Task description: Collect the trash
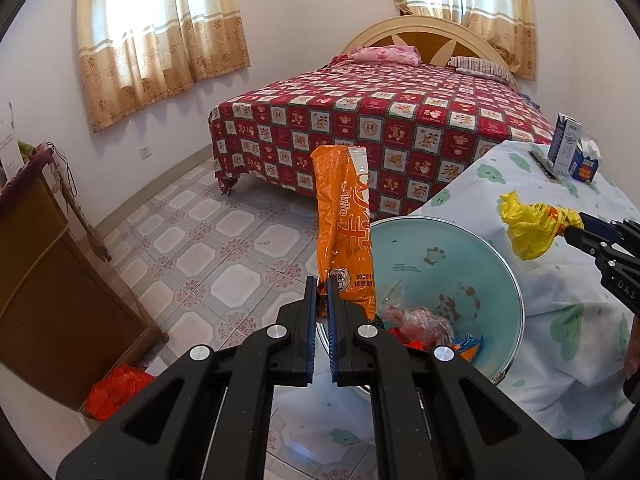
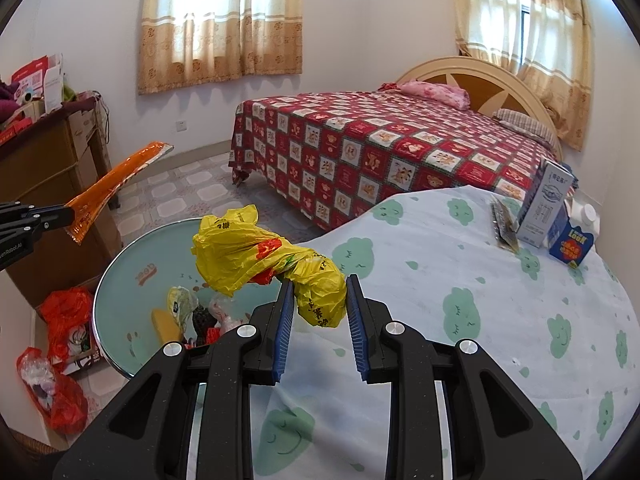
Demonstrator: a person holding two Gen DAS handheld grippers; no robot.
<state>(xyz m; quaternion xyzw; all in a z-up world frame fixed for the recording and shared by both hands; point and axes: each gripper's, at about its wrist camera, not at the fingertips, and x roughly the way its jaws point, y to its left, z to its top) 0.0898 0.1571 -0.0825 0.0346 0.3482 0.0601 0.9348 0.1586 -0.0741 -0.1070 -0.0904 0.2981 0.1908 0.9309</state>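
orange wrapper (image 1: pixel 344 224) pinched in left gripper (image 1: pixel 322 280), yellow bag (image 2: pixel 272 264) in right gripper (image 2: pixel 320 280), hiding basin (image 2: pixel 132 256) contents.

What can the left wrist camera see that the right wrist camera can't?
Only the left view shows the writing on the flat front of the orange wrapper. Only the right view shows the clutter on top of the wooden cabinet. Both show the yellow bag, the blue basin, the cartons, the bed, and both grippers: left, right.

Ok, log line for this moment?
left gripper: shut on orange wrapper | right gripper: shut on yellow bag | both over basin | not dropped
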